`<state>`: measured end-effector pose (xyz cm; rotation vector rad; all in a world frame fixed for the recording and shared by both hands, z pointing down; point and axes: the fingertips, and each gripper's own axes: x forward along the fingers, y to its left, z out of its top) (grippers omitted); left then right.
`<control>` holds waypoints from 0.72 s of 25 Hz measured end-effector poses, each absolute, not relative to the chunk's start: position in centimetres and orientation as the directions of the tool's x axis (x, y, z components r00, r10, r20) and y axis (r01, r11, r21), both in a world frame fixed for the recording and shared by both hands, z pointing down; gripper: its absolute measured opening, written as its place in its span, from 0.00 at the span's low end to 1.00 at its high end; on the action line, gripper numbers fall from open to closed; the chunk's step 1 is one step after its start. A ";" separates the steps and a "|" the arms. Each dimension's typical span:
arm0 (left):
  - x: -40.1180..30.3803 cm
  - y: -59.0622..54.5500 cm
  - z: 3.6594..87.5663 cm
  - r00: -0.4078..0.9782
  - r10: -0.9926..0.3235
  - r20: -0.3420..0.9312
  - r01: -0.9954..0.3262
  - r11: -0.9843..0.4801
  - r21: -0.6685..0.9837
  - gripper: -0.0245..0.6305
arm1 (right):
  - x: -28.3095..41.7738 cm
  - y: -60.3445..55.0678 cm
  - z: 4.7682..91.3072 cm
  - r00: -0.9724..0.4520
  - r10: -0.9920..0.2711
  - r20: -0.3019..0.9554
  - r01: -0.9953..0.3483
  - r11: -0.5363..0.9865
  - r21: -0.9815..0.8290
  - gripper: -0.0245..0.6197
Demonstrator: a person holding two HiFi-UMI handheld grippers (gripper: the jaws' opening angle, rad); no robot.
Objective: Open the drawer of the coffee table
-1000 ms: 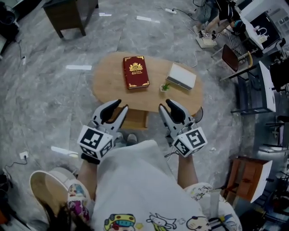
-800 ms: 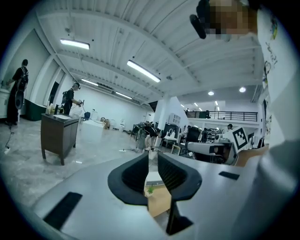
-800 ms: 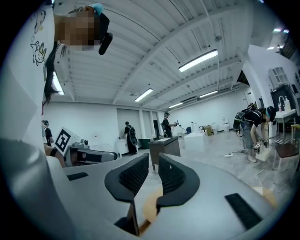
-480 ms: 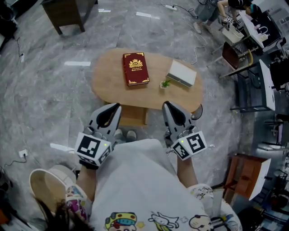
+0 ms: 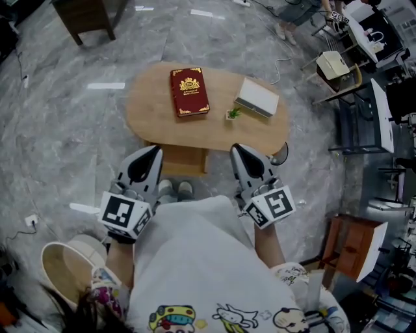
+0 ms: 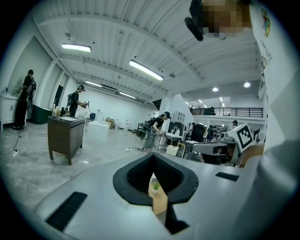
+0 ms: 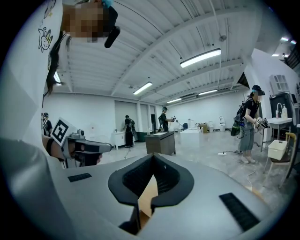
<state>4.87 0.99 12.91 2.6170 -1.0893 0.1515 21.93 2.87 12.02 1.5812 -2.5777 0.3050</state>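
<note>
Claws: left claw (image 5: 151, 151) pressed together, nothing pinched; right claw (image 5: 238, 148) same, tips meeting, empty. Both are held out in front of the person's white printed shirt (image 5: 195, 260), pointing toward the counter (image 5: 146, 114), with their tips at its near edge as seen from the head view. The left one is toward the counter's left end and the right one toward its right end.

Shoes (image 5: 175, 190) are on the floor just short of the counter, between the two claws.

The drawer (image 5: 184, 159) is a light wood box under the counter's near edge, roughly mid-length, lying between the claw tips. Neither claw is on it. From above I can't tell if it's pulled out at all.

On the counter top:
- A red book (image 5: 189, 92) lies flat, left of centre.
- A small green plant (image 5: 233, 114) stands right of the book, close to the near edge.
- A white box (image 5: 257, 97) sits just behind the plant, toward the right end.

The book, plant and box are all apart from each other.

Beyond the counter's far left is a dark wood side table (image 5: 81, 16) on the grey marbled floor (image 5: 58, 130). Past the counter's far right are a chair (image 5: 338, 68) and cables.
</note>
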 end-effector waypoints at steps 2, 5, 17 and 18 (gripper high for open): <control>4.9 1.1 12.9 0.705 -0.677 0.210 -0.709 -0.667 0.229 0.04 | 21.9 3.0 12.1 -0.456 -0.869 0.194 -0.890 0.444 -0.103 0.04; 4.9 1.3 13.0 0.709 -0.673 0.209 -0.705 -0.677 0.212 0.04 | 21.7 3.1 12.2 -0.460 -0.865 0.199 -0.888 0.451 -0.092 0.04; 5.0 2.0 12.8 0.717 -0.666 0.205 -0.696 -0.702 0.154 0.04 | 21.1 3.8 12.7 -0.472 -0.855 0.214 -0.881 0.466 -0.080 0.04; 4.9 2.1 12.9 0.716 -0.666 0.210 -0.697 -0.701 0.154 0.04 | 21.1 4.0 12.7 -0.472 -0.855 0.216 -0.881 0.466 -0.080 0.04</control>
